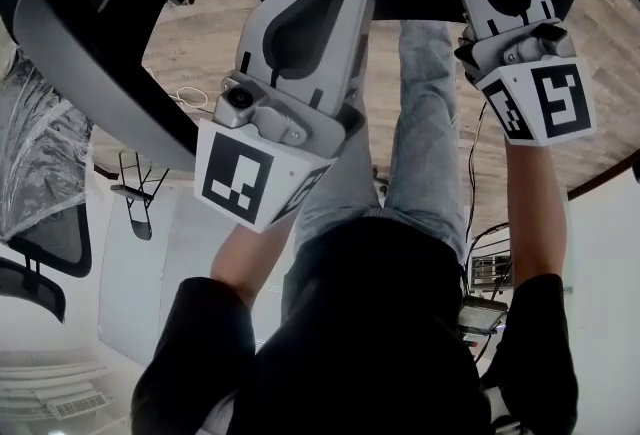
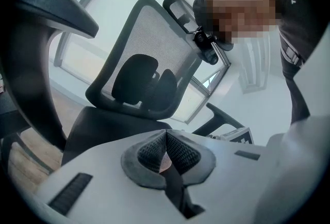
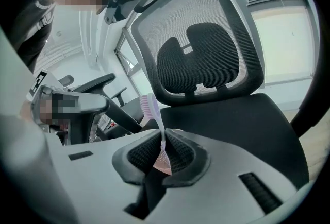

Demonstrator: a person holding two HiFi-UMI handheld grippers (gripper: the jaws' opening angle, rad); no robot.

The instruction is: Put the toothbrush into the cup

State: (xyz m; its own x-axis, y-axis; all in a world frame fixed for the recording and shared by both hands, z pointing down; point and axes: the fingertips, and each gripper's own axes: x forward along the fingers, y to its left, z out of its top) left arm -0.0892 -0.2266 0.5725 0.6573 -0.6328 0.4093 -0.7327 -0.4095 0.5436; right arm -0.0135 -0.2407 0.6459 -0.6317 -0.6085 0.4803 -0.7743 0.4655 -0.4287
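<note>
- Now my right tongs (image 3: 164, 140) clamp the toothbrush (image 3: 151, 106), its bristled head sticking out beyond them.
- My left tongs (image 2: 166, 138) are pressed together, facing a chair (image 2: 154, 42).

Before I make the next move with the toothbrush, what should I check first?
1. Grip: toothbrush clamped in the right gripper: ok.
2. Brush head clear of the jaws: ok, it sticks out ahead.
3. Spare hand: left gripper shut on nothing: ok.
4. Target: cup in sight: not ok, no view shows it.
5. Free path: cannot tell; an office chair fills both gripper views.
</note>
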